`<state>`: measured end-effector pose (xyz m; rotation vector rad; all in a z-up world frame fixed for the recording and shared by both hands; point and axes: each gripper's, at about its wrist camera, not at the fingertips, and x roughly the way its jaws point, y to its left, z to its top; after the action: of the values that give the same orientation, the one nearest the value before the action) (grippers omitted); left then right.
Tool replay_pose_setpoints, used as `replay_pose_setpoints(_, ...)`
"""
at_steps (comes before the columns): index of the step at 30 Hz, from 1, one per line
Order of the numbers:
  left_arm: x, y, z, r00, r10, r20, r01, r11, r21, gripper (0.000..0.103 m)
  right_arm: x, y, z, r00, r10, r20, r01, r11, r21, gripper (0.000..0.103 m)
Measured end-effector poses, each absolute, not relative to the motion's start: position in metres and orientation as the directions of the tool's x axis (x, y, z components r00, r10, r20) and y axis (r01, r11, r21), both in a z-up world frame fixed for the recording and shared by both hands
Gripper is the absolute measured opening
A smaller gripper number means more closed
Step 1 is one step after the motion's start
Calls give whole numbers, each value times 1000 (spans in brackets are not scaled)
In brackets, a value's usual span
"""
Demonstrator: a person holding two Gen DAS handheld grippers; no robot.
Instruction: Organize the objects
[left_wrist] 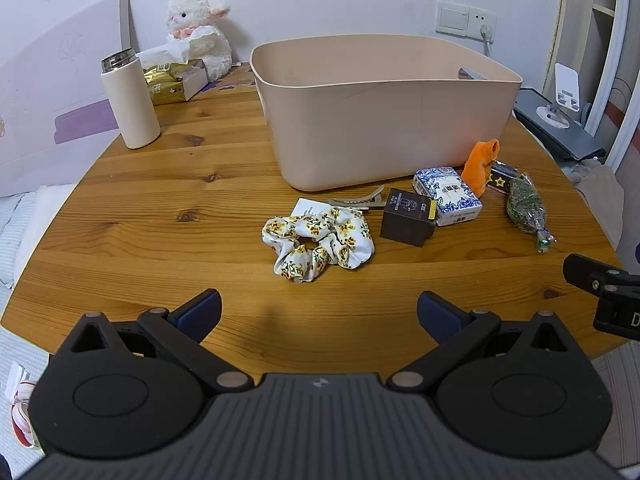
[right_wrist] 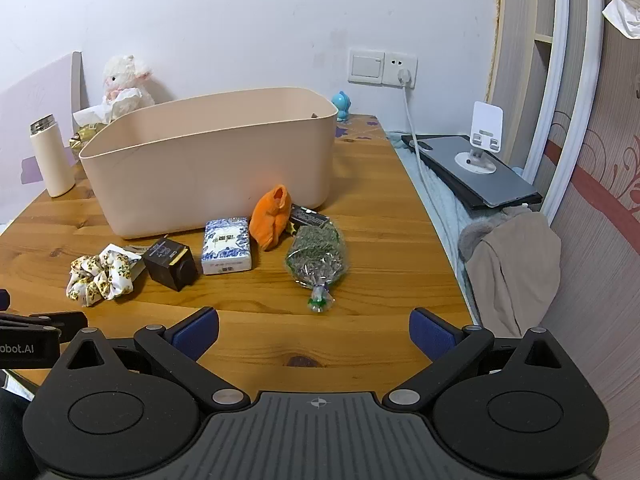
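A beige plastic bin point(left_wrist: 384, 112) point(right_wrist: 208, 168) stands on the round wooden table point(left_wrist: 160, 216). In front of it lie a floral scrunchie point(left_wrist: 316, 244) point(right_wrist: 100, 276), a beige hair clip point(left_wrist: 360, 202), a dark brown box point(left_wrist: 408, 218) point(right_wrist: 170, 264), a blue-and-white packet point(left_wrist: 448, 196) point(right_wrist: 226, 244), an orange cloth piece point(left_wrist: 480, 164) point(right_wrist: 272, 216), a black starred pack point(left_wrist: 500, 178) and a bag of green herbs point(left_wrist: 526, 204) point(right_wrist: 316, 256). My left gripper point(left_wrist: 319, 312) hangs open near the table's front edge, short of the scrunchie. My right gripper point(right_wrist: 314, 330) is open too, just short of the herb bag.
A white bottle point(left_wrist: 130, 100) point(right_wrist: 52, 156), a tissue pack point(left_wrist: 176, 78) and a plush lamb point(left_wrist: 200, 28) sit at the back left. A phone stand on a dark slab point(right_wrist: 480, 168) and a draped cloth point(right_wrist: 516, 264) lie right of the table edge.
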<state>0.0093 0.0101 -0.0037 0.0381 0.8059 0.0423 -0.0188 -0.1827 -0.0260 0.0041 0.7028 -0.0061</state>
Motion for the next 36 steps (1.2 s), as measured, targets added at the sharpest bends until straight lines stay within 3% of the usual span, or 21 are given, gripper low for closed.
replay_pose_setpoints(36,33,18,-17,676,87,-732,-70,996,53,103,9,-195,-46,774,-1,-633,11,1000,11,101)
